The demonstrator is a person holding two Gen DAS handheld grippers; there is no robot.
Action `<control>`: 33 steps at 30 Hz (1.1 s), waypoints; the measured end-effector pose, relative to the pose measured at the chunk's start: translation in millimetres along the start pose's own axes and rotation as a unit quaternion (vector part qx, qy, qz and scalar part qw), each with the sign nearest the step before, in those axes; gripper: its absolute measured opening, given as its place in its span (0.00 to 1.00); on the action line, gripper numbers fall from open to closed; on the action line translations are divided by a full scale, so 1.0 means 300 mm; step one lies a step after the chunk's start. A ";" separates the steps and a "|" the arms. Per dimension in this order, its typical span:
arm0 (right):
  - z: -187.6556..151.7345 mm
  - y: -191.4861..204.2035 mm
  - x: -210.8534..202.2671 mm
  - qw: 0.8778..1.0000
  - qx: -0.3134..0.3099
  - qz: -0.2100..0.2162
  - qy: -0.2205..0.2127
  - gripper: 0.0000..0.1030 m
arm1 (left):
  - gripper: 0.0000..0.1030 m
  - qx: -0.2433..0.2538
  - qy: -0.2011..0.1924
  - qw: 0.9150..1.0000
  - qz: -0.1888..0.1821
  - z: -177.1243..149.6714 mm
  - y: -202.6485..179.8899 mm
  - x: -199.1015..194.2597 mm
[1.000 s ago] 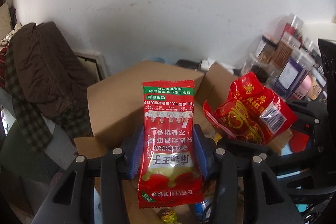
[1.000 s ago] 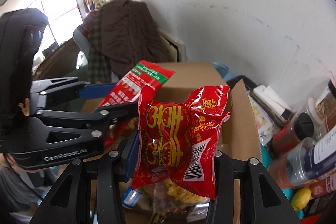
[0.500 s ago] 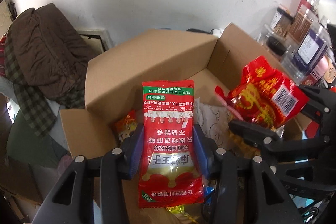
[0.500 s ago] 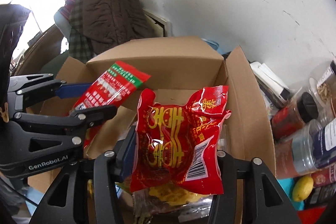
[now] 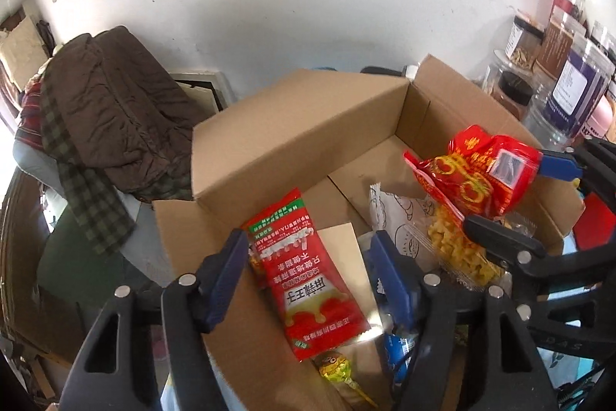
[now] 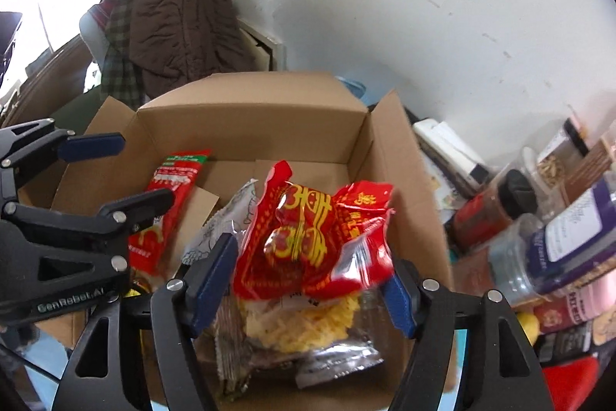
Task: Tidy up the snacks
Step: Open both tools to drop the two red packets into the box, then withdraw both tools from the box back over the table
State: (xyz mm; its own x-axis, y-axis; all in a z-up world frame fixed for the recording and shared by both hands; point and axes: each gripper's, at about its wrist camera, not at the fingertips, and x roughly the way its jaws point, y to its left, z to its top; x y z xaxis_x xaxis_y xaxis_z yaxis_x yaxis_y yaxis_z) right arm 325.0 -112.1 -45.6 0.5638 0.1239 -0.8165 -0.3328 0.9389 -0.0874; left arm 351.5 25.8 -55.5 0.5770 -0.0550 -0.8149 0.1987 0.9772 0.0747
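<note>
The left gripper [image 5: 308,280] is angled downward over an open cardboard box [image 5: 300,133]; its blue-padded fingers [image 5: 225,276] have just been opening and are now spread, clear of the long red sachet [image 5: 304,276] seen between them. This flat sachet, topped by a green band and printed with white Chinese characters, lies tilted inside the box at its left side. The right gripper [image 6: 308,280], also tilted downward, has likewise just been opening; its fingers [image 6: 210,280] are parted, and the crumpled red snack bag [image 6: 315,237] with yellow lettering and a barcode is seen between them, slightly blurred, above a clear packet of yellow snacks [image 6: 304,322] in the box. The words "GenRobot.AI" are printed on the left gripper's body. Labelled jars [image 6: 554,241] are crowded just right of the box.
</note>
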 end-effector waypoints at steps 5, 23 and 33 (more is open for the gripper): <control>0.009 -0.007 -0.087 0.999 0.005 -0.008 -0.032 0.75 | 0.64 -0.012 -0.022 1.000 -0.010 0.011 0.013 -0.086; -0.039 0.021 -0.529 0.987 0.018 -0.011 -0.159 0.75 | 0.64 -0.026 -0.140 0.990 -0.016 -0.054 -0.015 -0.575; -0.199 0.039 -0.771 0.973 0.039 -0.024 -0.227 0.80 | 0.64 -0.030 -0.203 0.978 -0.026 -0.202 -0.058 -0.811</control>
State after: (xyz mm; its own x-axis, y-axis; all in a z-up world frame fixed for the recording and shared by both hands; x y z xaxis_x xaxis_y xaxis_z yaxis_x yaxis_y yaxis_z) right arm 145.5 -149.0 108.1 0.8591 0.1916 -0.4746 -0.2493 0.9665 -0.0611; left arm 159.7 34.7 106.6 0.8371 -0.1697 -0.5201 0.1963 0.9805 -0.0040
